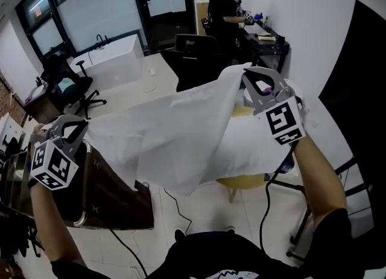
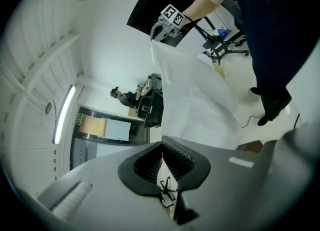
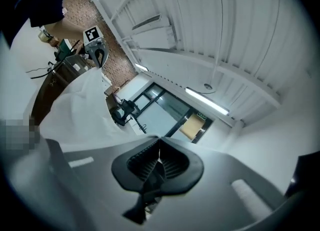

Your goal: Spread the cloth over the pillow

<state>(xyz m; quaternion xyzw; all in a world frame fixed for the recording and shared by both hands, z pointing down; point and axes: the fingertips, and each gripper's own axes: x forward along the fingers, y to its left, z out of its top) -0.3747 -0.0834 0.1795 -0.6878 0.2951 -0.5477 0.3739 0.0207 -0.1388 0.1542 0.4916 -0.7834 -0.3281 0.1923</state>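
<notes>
A white cloth point(image 1: 175, 136) hangs stretched in the air between my two grippers. My left gripper point(image 1: 77, 128) is shut on the cloth's left corner, low at the left. Higher at the right, my right gripper point(image 1: 250, 80) is shut on the other corner. Under the cloth's right part lies a white pillow point(image 1: 262, 145) on a round yellow table point(image 1: 241, 182). In the left gripper view the left gripper point(image 2: 161, 146) pinches the cloth point(image 2: 195, 90), which runs up to the right gripper point(image 2: 161, 29). In the right gripper view the cloth point(image 3: 75, 105) runs from the right gripper point(image 3: 159, 147) to the left gripper point(image 3: 98, 52).
A brown leather seat point(image 1: 114, 193) stands below the left gripper. A person point(image 1: 226, 6) works at a desk point(image 1: 271, 39) at the back, with a black chair point(image 1: 190, 48) nearby. A black panel point(image 1: 362, 60) leans at the right, and cables point(image 1: 265, 223) trail on the tiled floor.
</notes>
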